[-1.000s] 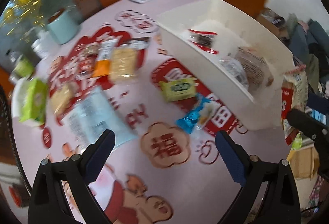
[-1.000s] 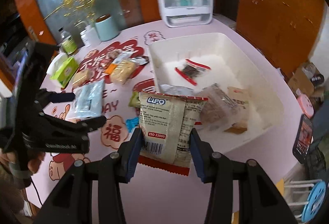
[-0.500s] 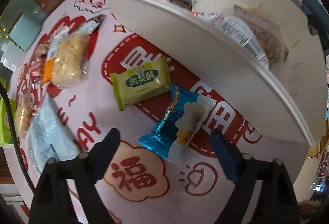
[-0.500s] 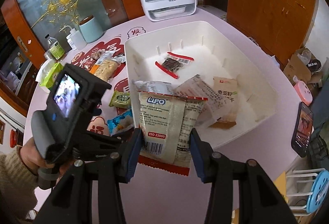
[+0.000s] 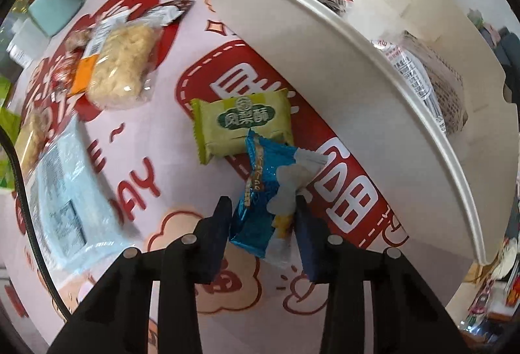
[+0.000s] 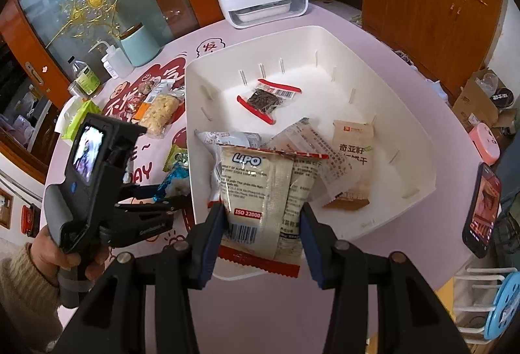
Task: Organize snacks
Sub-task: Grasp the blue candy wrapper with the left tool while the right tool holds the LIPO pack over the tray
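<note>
Right wrist: LIPO packet [image 6: 260, 191] hides bin [image 6: 419, 159] front wall.

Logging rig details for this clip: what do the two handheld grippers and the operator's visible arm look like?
Both grippers, left and right, have black angular linkages with silver rivets and dark blue finger pads. In the right wrist view, the left unit shows a grey pistol handle, a small lit screen and white lettering too small to read. A black cable trails beside it. The hand is bare, with a beige knit sleeve.
</note>
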The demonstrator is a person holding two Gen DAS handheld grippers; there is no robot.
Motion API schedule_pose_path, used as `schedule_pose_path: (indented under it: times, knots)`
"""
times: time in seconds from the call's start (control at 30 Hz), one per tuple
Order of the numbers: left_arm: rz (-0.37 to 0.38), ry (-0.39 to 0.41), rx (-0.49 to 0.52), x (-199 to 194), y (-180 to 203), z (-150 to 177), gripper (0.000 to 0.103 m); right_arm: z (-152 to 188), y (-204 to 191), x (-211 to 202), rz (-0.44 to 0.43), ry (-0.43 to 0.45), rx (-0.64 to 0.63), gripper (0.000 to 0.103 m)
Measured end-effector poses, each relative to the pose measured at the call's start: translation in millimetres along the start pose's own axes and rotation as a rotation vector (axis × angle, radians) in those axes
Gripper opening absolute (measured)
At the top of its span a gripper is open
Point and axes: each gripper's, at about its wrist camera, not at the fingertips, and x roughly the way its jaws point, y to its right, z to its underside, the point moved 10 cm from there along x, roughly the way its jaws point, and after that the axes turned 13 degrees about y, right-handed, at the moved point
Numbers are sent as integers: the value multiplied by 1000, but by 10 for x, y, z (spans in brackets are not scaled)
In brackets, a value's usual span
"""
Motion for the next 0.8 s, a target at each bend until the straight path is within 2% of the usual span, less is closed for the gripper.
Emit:
schedule_pose_path:
  times: [0.4,0.6,0.8]
  knots:
    - [-62,90,-64,-658,-108,-135,36,-197,-49,-2,-57,12,-53,46]
    - [-67,181,-63,-1040,-2,-470,36,-309,-25,-51,-75,27,-74,46]
    - [-67,278,-40,-1383,262,-848,36,-451,70,-107,-73,52,-86,46]
